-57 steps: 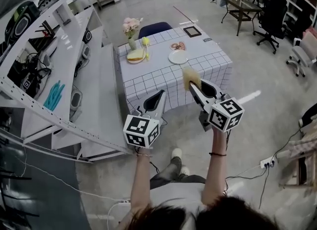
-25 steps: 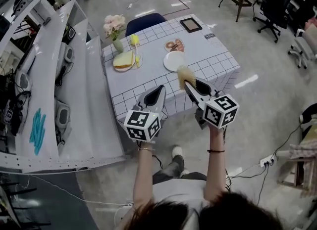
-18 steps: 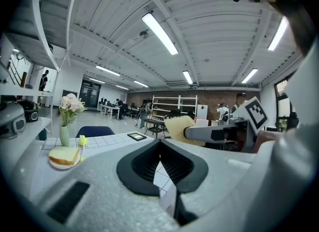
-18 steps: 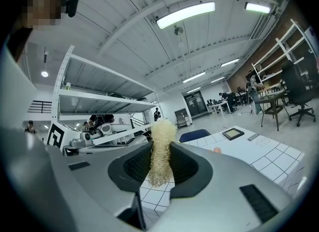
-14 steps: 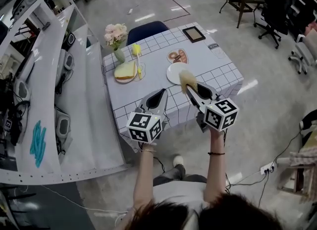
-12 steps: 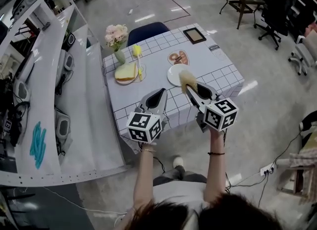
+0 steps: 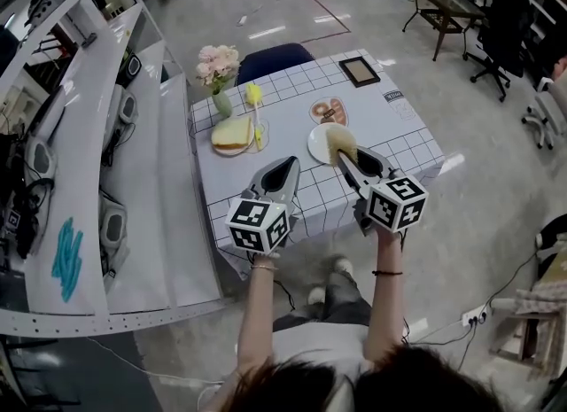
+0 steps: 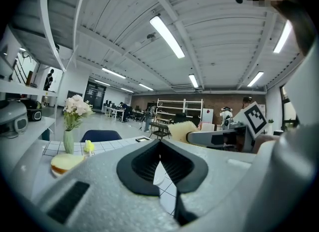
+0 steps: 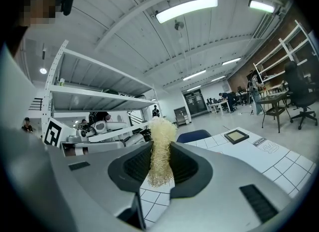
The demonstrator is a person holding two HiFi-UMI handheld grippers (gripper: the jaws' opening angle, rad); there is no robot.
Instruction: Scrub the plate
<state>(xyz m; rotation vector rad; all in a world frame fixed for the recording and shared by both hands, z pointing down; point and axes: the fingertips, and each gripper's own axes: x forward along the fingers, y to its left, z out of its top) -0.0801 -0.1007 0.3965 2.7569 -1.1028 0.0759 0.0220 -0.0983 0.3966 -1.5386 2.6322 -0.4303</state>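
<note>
Pinching a yellow scrubber point(image 7: 340, 142), the right hand-held gripper point(image 7: 345, 155) faces the plate point(image 7: 317, 143) at 12 o'clock; the left hand-held gripper point(image 7: 285, 167) is closed, empty.

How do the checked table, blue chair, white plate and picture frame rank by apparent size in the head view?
Largest: checked table.
Then: blue chair.
Last: white plate and picture frame look about alike; the scrubber hides part of the plate.
</note>
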